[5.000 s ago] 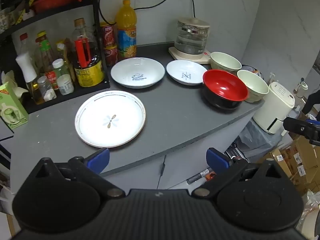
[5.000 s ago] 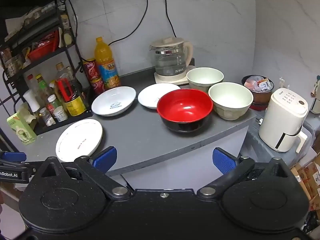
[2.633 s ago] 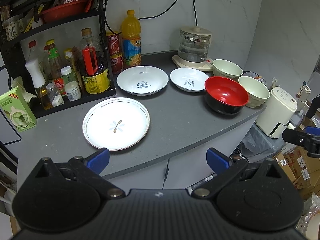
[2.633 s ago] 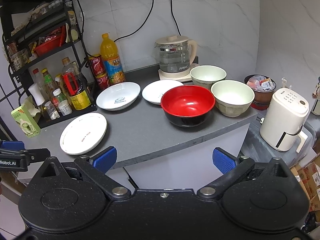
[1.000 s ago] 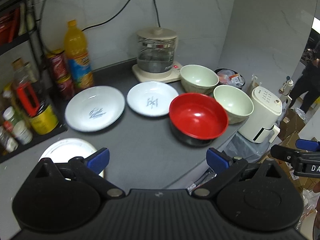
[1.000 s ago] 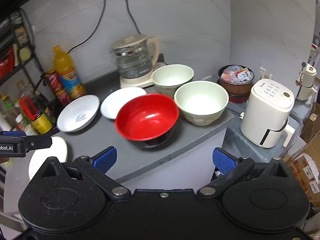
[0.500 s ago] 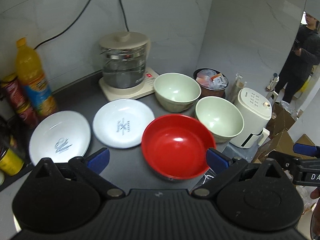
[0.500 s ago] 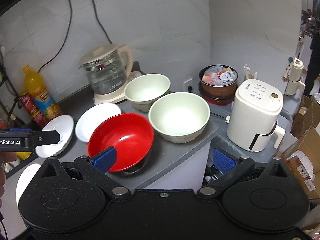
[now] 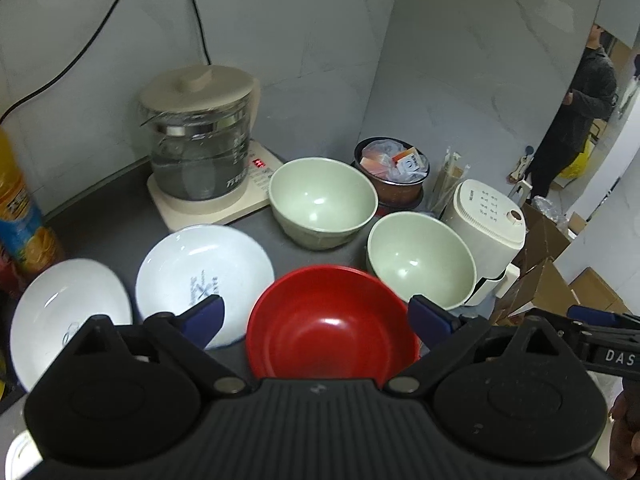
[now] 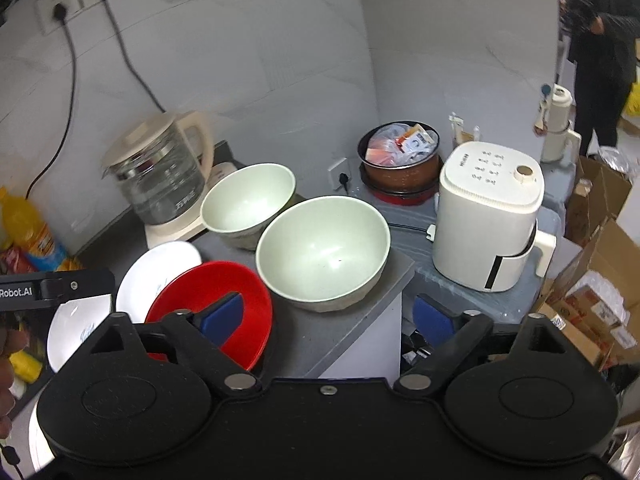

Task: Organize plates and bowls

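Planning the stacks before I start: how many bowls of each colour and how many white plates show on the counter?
Pale green bowls: 2
Red bowl: 1
White plates: 3, the last only an edge
Total: 6

On the bench [image 9: 120, 236], three bowls are sitting in a cluster. The nearest bowl [image 9: 332, 332] is lying closest to the front edge. The right-hand bowl [image 9: 420, 266] is standing just behind and to its right, at the bench's corner. The rear bowl [image 9: 322, 200] is sitting behind both, just right of the kettle [image 9: 200, 140], which is resting on its base [image 9: 224, 204] against the wall. A plate [image 9: 200, 264] is lying left of the nearest bowl, and a second plate [image 9: 68, 312] is lying further left. Beyond the bench's right end, an appliance [image 10: 488, 216] is standing on a lower surface, with a pot [image 10: 400, 156] behind it.
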### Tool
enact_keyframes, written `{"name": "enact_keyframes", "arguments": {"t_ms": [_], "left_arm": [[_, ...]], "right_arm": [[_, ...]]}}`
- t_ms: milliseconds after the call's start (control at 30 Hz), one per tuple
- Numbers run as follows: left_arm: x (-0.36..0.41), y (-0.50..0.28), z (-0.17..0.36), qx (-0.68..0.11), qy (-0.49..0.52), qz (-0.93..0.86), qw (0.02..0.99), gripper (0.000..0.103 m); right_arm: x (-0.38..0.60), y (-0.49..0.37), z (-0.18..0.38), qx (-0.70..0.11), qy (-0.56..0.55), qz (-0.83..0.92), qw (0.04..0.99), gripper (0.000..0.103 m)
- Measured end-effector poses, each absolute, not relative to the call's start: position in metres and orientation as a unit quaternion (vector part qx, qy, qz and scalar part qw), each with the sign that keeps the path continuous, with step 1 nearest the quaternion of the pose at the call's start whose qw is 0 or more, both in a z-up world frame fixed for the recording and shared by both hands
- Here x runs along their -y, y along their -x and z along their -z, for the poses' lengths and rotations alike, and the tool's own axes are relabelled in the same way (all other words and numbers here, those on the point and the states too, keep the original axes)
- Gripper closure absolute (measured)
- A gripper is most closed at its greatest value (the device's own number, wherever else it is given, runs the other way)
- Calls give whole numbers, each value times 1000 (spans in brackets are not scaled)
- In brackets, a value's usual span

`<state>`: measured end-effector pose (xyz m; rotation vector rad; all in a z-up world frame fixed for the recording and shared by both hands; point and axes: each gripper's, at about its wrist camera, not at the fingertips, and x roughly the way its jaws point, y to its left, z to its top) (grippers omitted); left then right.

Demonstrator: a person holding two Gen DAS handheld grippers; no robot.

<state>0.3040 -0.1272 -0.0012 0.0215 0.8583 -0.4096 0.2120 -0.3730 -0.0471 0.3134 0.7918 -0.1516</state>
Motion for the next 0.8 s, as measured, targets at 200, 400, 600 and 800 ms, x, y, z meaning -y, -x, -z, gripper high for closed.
{"name": "enact_keyframes", "arguments": {"t_ms": [200,400,600,800], "left_arm": [[135,-320,5,-417,4,214,883,17],[149,-335,16,-436,20,215,874,29],[173,-352,30,-451,28,210,867,42],[204,-375,47,-463,22,212,860,49]], "right_arm": [[385,-221,56,-392,-171,91,899,30],[397,-238,68,-410,-180,93,889,33],[413,-263,86,-430,-187,82,879,33],[429,-291,107,-448,-208,47,868,45]]}}
